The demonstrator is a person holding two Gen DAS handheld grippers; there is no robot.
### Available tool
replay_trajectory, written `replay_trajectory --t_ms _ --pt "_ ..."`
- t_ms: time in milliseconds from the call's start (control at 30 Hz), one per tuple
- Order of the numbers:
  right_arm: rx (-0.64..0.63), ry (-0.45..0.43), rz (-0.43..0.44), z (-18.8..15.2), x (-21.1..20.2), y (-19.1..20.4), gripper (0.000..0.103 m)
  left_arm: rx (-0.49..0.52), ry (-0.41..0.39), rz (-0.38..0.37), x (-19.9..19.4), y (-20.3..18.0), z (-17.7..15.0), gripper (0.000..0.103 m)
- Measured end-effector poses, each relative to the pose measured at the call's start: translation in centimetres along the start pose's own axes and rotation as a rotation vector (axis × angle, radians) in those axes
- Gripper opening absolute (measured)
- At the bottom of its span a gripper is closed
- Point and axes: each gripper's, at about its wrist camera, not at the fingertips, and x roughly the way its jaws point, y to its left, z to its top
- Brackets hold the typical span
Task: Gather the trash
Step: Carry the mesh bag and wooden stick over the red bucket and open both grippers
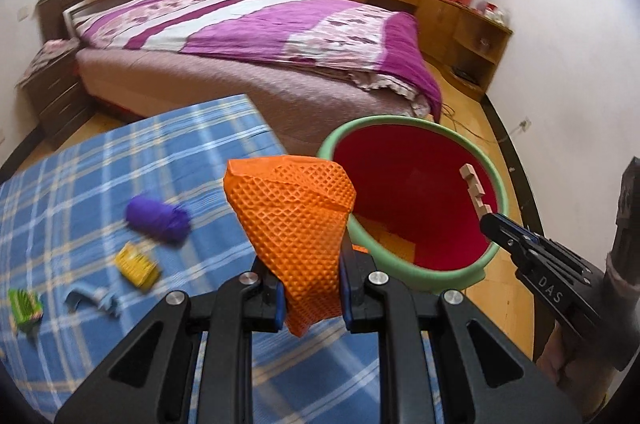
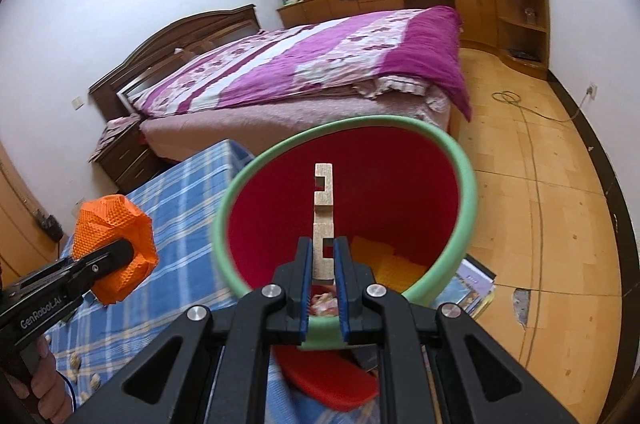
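Observation:
My left gripper (image 1: 310, 260) is shut on a crumpled orange mesh piece (image 1: 296, 220), held just left of a red bin with a green rim (image 1: 420, 280). The mesh also shows in the right wrist view (image 2: 116, 244). My right gripper (image 2: 322, 252) is shut on a notched wooden strip (image 2: 323, 204) held over the bin's mouth (image 2: 466, 184). The strip (image 1: 476, 190) and right gripper (image 1: 496, 224) show at the bin's right rim. Yellow pieces (image 2: 396, 264) lie inside the bin.
On the blue plaid table (image 1: 168, 152) lie a purple wad (image 1: 158, 218), a yellow piece (image 1: 136, 266), a green piece (image 1: 24, 306) and a blue scrap (image 1: 94, 298). A bed (image 1: 260, 36) stands behind. Books (image 2: 472, 288) and a cable (image 2: 532, 152) lie on the wooden floor.

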Motion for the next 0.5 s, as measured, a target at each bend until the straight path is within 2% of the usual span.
replay_trajectory --t_ms 400,500 --pt "0.042 0.017 -0.018 0.9 1.9 -3.1 0.013 0.079 0.049 -0.056 5.1 -4.3 1.8 0.020" --pt "0.045 0.016 -0.015 0.8 2.0 -3.4 0.013 0.100 0.055 -0.066 5.6 -4.9 1.9 0.028"
